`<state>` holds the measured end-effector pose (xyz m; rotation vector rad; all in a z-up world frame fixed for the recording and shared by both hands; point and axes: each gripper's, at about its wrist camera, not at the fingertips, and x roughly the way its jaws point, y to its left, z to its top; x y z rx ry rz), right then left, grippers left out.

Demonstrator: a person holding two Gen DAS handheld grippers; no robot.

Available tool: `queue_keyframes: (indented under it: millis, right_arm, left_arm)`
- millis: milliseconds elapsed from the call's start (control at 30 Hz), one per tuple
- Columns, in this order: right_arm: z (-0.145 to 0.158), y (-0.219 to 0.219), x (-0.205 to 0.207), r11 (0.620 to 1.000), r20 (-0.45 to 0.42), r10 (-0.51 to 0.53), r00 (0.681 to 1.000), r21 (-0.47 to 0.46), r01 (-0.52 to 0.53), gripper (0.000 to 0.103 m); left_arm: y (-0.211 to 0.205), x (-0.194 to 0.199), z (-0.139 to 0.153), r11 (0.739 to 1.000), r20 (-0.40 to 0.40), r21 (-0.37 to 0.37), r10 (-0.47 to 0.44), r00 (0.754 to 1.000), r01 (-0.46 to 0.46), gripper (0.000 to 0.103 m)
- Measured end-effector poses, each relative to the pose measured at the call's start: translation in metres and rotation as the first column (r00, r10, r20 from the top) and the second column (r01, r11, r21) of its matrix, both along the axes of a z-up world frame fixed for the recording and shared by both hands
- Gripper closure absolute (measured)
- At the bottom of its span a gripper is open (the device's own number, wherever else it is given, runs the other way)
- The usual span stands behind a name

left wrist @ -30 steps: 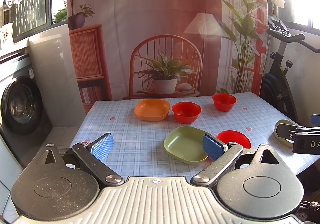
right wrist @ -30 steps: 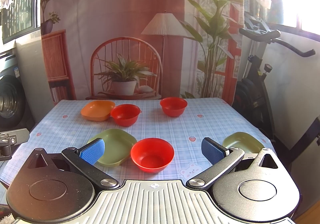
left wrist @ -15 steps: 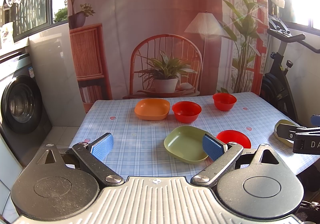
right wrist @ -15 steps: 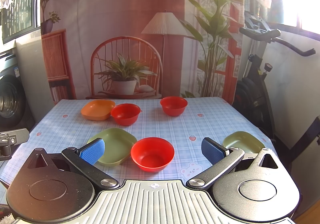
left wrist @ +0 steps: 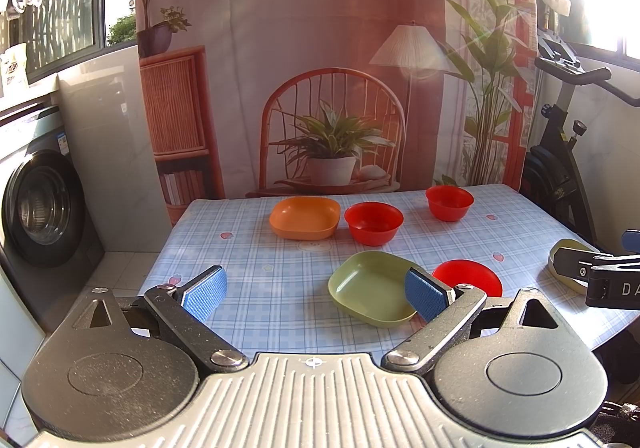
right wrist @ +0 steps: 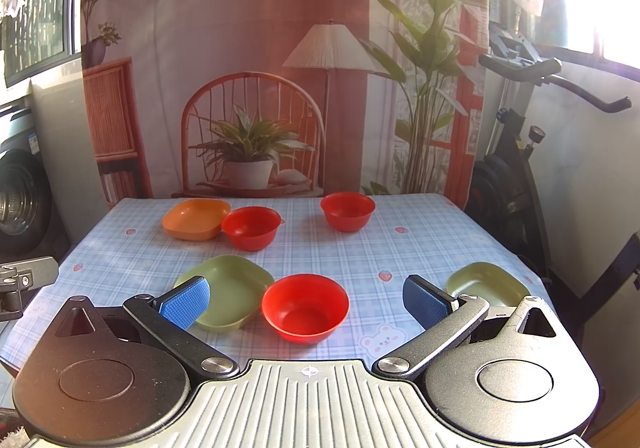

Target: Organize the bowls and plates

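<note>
On the checked table (left wrist: 260,248) lie an orange plate (left wrist: 305,217), a green plate (left wrist: 370,288), a second green plate (right wrist: 486,284) at the right edge, and three red bowls: two far ones (left wrist: 373,223) (left wrist: 449,202) and a near one (right wrist: 305,308). My left gripper (left wrist: 314,294) is open and empty, held above the near edge, its right finger over the green plate's rim. My right gripper (right wrist: 306,300) is open and empty, with the near red bowl seen between its fingers. The same plates show in the right wrist view: orange (right wrist: 196,224), green (right wrist: 228,290).
A washing machine (left wrist: 40,203) stands left of the table. An exercise bike (right wrist: 516,175) stands to the right. A printed backdrop (left wrist: 332,67) hangs behind the far table edge. The right gripper's body (left wrist: 600,280) juts in at the right of the left wrist view.
</note>
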<state>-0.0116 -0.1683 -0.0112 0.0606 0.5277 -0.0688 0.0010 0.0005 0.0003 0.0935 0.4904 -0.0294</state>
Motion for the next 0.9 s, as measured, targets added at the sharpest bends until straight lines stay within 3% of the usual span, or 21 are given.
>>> queue_keyframes:
  millis: [700, 900]
  right_arm:
    - [0.006, 0.0, 0.009, 1.0, -0.006, 0.019, 1.0, 0.01, -0.019, 0.0]
    - [0.028, -0.012, 0.039, 0.998, 0.085, 0.061, 0.994, 0.02, -0.063, 0.0]
  left_arm:
    - [0.006, 0.0, 0.0, 1.0, 0.005, 0.003, 0.001, 1.0, -0.001, 0.006]
    - [0.012, 0.022, 0.01, 0.999, 0.021, 0.02, 0.03, 0.999, -0.031, 0.006]
